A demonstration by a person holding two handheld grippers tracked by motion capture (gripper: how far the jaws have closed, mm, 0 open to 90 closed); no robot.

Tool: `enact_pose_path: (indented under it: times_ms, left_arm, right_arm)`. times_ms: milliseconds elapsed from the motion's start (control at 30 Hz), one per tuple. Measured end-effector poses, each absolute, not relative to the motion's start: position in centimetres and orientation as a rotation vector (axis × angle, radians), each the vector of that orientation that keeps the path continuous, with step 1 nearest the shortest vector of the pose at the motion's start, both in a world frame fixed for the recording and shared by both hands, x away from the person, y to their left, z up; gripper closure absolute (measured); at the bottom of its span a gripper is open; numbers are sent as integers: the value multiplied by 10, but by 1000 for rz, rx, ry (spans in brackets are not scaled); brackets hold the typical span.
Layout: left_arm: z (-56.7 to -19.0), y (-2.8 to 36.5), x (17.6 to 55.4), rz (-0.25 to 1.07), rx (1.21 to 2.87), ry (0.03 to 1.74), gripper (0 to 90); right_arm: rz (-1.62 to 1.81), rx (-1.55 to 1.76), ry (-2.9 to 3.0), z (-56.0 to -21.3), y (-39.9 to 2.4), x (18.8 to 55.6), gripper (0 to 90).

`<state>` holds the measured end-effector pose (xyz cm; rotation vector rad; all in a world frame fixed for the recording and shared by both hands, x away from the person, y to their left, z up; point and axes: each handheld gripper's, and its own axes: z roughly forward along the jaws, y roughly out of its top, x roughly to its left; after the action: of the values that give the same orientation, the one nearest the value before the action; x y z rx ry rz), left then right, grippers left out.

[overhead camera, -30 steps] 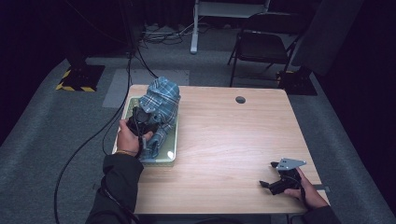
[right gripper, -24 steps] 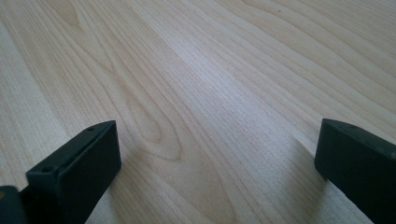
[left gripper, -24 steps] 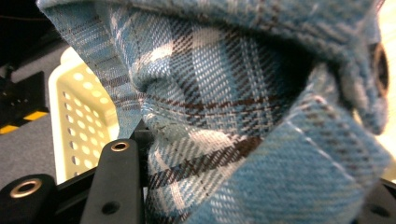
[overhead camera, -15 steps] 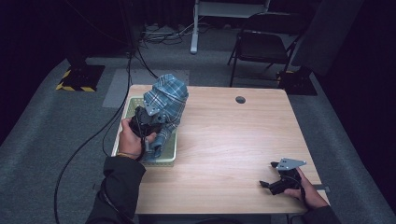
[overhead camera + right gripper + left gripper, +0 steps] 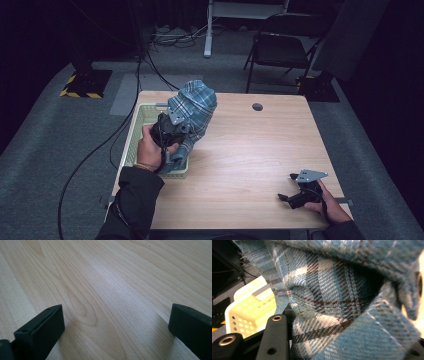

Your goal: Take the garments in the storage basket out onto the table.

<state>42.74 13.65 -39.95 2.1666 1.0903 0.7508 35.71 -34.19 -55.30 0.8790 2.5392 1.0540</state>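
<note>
High view: my left gripper lifts a plaid shirt out of the basket while my right waits.

Nearest me, my right gripper (image 5: 289,198) sits low at the near right corner of the wooden table (image 5: 260,150), jaws spread wide with nothing between them, parked clear so it does not snag the cloth; I judge it is ready to take a second hold once the cloth comes across. Farther off, my left gripper (image 5: 172,131) is clamped on a bunched fold of the blue plaid shirt (image 5: 192,107), which hangs in a lump above the pale green basket (image 5: 145,117) at the table's left edge, its lower part trailing over the basket's right rim. In the left gripper view the fabric (image 5: 342,302) crowds the jaws, pinched tight so that it cannot slip.
</note>
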Motion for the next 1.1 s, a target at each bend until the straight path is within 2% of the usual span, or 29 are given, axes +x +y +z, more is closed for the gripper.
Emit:
enact_pose_path:
  times_ms: [733, 1100]
  left_arm:
    - [-386, 91, 421, 709, 2242, 984, 490]
    - [-387, 68, 422, 622, 2248, 969, 487]
  right_arm:
    - [1053, 877, 2539, -553, -342, 357, 4]
    - [1053, 877, 2540, -553, -342, 357, 5]
